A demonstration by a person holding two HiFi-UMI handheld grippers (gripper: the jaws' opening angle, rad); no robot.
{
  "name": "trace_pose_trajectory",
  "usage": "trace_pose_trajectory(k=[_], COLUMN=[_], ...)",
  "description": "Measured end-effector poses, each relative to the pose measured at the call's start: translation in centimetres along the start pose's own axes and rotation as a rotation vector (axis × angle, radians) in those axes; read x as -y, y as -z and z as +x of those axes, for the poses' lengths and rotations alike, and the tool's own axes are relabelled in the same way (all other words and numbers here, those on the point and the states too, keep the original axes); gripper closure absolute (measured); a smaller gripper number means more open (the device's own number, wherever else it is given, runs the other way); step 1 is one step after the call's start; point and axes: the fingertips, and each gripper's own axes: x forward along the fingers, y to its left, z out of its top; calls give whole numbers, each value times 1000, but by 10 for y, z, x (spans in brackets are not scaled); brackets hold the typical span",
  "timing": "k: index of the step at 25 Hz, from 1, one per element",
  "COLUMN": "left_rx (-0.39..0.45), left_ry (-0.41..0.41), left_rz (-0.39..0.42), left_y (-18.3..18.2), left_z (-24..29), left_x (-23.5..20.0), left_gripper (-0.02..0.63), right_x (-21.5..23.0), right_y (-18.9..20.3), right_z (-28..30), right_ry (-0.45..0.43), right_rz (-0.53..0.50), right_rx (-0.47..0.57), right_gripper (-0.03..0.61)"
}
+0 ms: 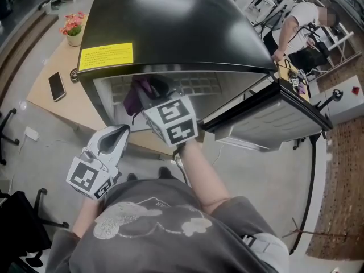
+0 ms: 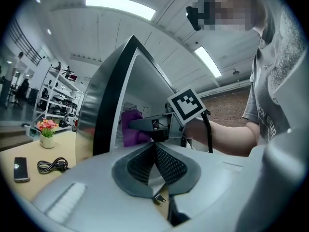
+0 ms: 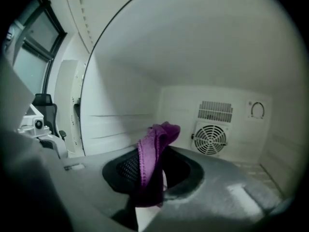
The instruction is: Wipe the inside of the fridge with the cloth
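Note:
A small black fridge (image 1: 170, 21) stands on a wooden table with its door (image 1: 273, 115) swung open to the right. My right gripper (image 1: 149, 95) reaches into the fridge opening, shut on a purple cloth (image 1: 135, 98). In the right gripper view the purple cloth (image 3: 153, 154) hangs folded between the jaws, with the white back wall and a round fan grille (image 3: 211, 138) beyond. My left gripper (image 1: 111, 141) hangs below the fridge front, jaws shut with nothing in them; in the left gripper view its pads (image 2: 155, 162) meet, and the cloth (image 2: 130, 128) shows ahead.
A wooden table (image 1: 48, 104) bears the fridge, a phone (image 1: 56, 86), a black cable (image 1: 74, 74) and a pot of flowers (image 1: 73, 29). A yellow label (image 1: 106, 56) sits on the fridge top. A person (image 1: 296, 21) bends at a desk at the back right.

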Motion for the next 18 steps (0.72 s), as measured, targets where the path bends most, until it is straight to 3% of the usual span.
trace_pose_trajectory(k=[12, 18], left_rx=[3, -16], left_ry=[-3, -12], left_rz=[0, 5], left_y=[1, 5], left_z=[50, 63], left_x=[40, 50], left_gripper=[597, 597], right_x=[163, 191], right_y=[48, 34], right_z=[-69, -85], right_ry=[294, 387], right_rz=[168, 243], right_rx=[-68, 63], right_gripper=[495, 495])
